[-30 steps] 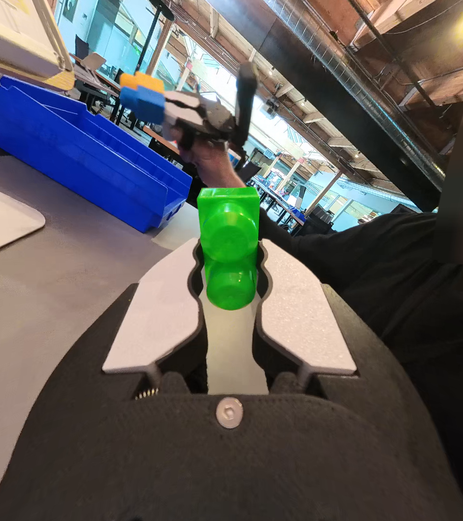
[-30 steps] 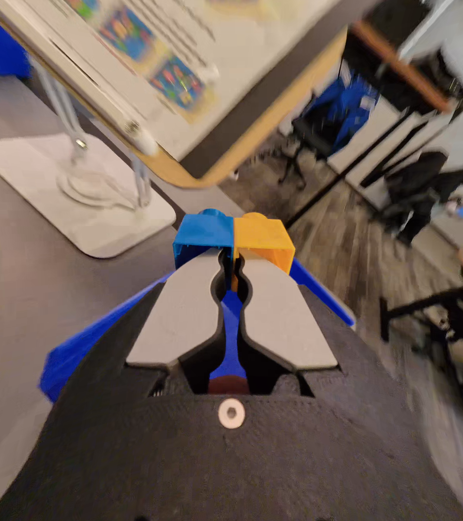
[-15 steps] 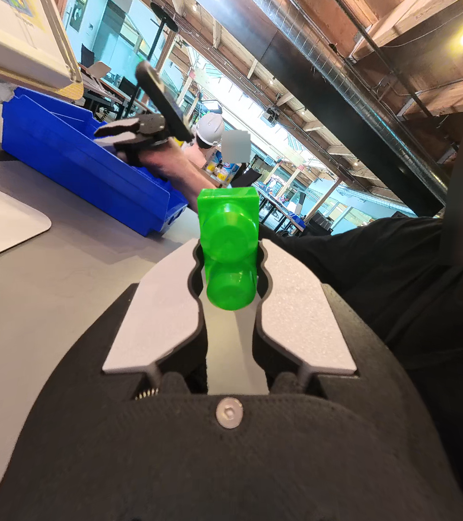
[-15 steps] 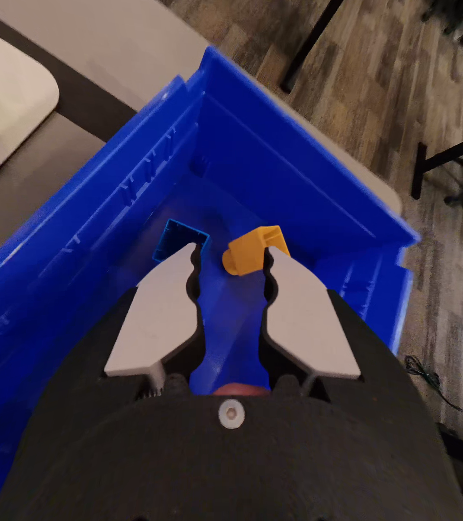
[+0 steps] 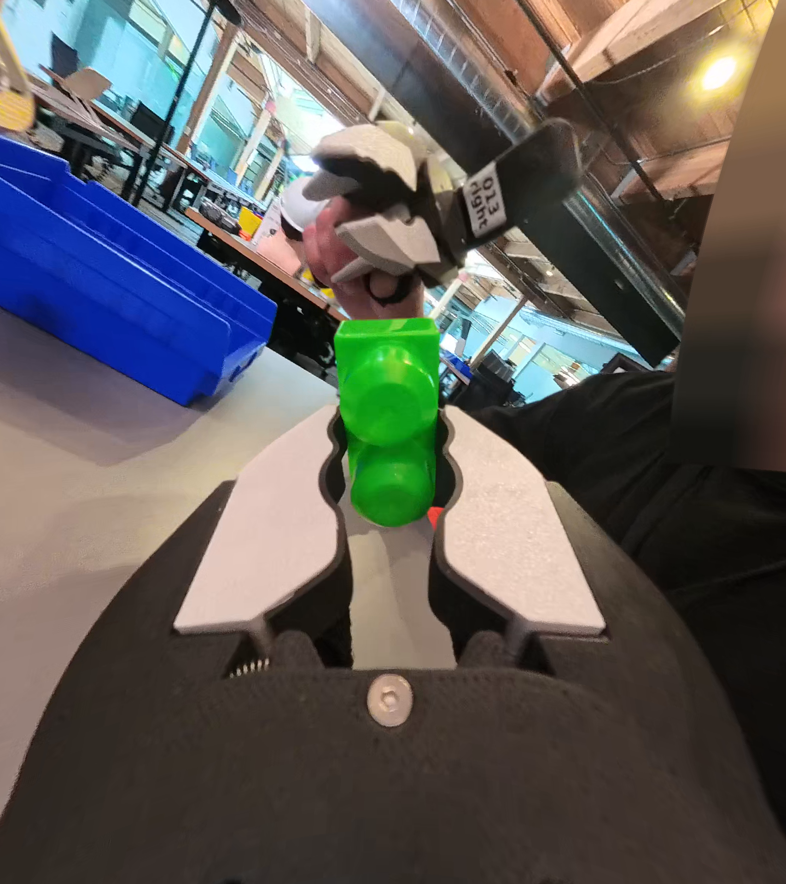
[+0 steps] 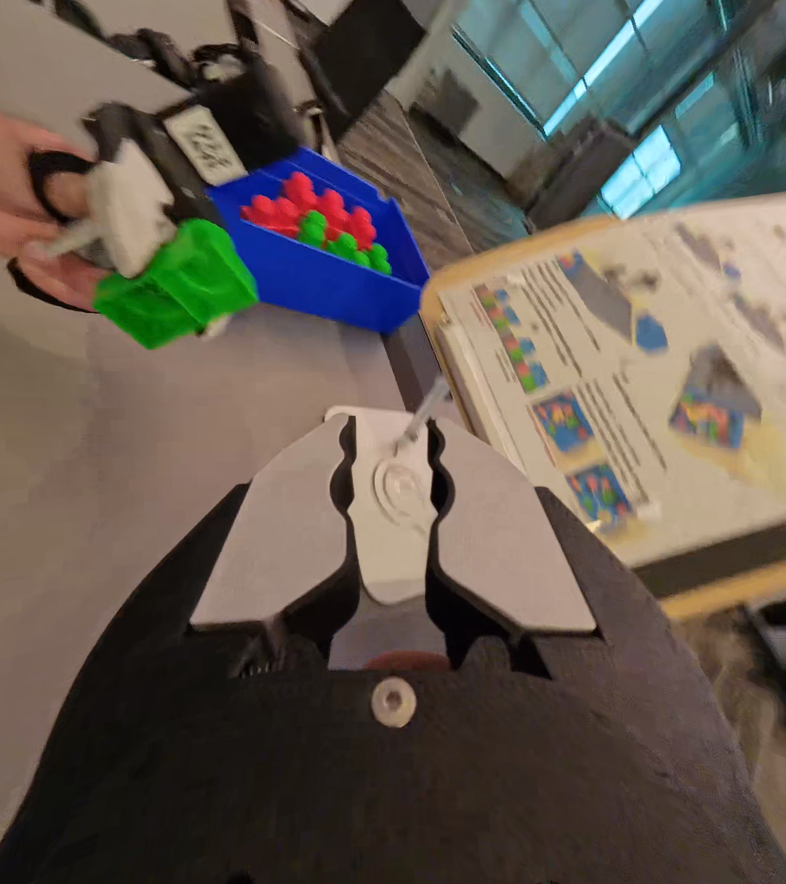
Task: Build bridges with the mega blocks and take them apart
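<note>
Gone from the right gripper [image 6: 391, 459] are the blue and orange blocks it carried a second ago; half a second ago they lay in a blue bin beneath its spread fingers, and now it has swung away, its jaws apart with nothing between them, only the white base of the document stand [image 6: 395, 502] showing through the gap. Unchanged meanwhile is the left gripper [image 5: 391, 459], clamped on one green block [image 5: 388, 421], both pads pressing its sides so the two studs face back toward the camera and the hollow underside points outward; that hold probably keeps the piece steady and reachable for the other hand, or ready to be dropped into a bin. From the left wrist view the right gripper [image 5: 371, 210] hangs in the air above the green block, fingers parted. This looks like the taking-apart stage, with pieces being sorted away. Counting: two grippers, one block in hand, one blue bin [image 5: 94, 287] beside the left gripper on the grey table [image 5: 70, 478], and another blue bin [image 6: 333, 287] holding a heap of red and green blocks [image 6: 328, 225], too blurred to number exactly. One instruction sheet [image 6: 644, 382] leans on the stand, presumably as a building guide.
</note>
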The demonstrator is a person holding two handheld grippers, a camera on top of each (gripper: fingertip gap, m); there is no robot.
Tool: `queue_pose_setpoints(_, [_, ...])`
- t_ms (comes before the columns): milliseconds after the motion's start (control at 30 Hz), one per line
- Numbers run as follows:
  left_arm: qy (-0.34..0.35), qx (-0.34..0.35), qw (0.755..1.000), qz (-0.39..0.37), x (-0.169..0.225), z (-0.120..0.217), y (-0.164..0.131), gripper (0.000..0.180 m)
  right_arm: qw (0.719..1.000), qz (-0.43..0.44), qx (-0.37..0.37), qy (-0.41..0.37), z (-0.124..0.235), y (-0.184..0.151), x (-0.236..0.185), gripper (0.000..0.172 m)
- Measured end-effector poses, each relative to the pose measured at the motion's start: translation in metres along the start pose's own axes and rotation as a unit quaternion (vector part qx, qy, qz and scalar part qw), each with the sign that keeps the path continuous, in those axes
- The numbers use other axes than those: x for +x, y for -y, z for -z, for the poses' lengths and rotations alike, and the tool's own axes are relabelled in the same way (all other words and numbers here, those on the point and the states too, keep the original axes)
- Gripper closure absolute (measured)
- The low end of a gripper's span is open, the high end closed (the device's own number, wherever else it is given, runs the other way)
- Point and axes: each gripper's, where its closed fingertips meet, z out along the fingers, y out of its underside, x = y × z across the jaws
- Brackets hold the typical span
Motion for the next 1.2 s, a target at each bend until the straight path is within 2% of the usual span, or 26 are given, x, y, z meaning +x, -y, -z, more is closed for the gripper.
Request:
queue_pose_setpoints(167, [-0.028,-0.005,1.000,0.013,0.008,-0.009,-0.005,0.145,0.992,0.097,0.061,0.052,-0.031,0.042,-0.055,0.149])
queue_pose_setpoints(333, [-0.052,-0.005,0.998,0.030,0.011,-0.016,-0.012,0.145,0.985,0.139,0.049,0.088,-0.051,0.045,-0.081,0.147])
queue_pose_setpoints(400, [-0.065,0.002,0.997,0.041,0.012,-0.019,-0.014,0.145,0.983,0.155,0.037,0.093,-0.058,0.041,-0.086,0.156])
queue_pose_setpoints(433, [-0.066,0.000,0.997,0.040,0.012,-0.019,-0.015,0.145,0.980,0.162,0.037,0.105,-0.059,0.040,-0.092,0.166])
queue_pose_setpoints(700, [-0.091,0.026,0.995,0.022,0.018,-0.015,-0.007,0.145,0.981,0.171,0.052,0.076,-0.054,0.046,-0.086,0.167])
queue_pose_setpoints(767, [-0.075,0.040,0.996,0.008,0.015,-0.012,-0.002,0.131,0.984,0.168,0.049,0.047,-0.048,0.048,-0.070,0.167])
queue_pose_setpoints(833, [-0.068,0.049,0.996,0.001,0.013,-0.008,0.003,0.126,0.987,0.157,0.039,0.011,-0.036,0.044,-0.045,0.167])
queue_pose_setpoints(967, [-0.032,0.050,0.998,-0.023,0.007,0.000,0.008,0.130,0.989,0.117,-0.019,-0.083,0.001,0.008,0.030,0.167])
queue_pose_setpoints(1067, [-0.016,0.044,0.998,-0.035,0.003,0.000,0.006,0.136,0.972,0.093,-0.132,-0.170,0.038,-0.055,0.095,0.167])
queue_pose_setpoints(1200, [-0.010,0.040,0.999,-0.032,-0.002,-0.001,0.004,0.139,0.941,0.014,-0.261,-0.214,0.081,-0.152,0.144,0.167])
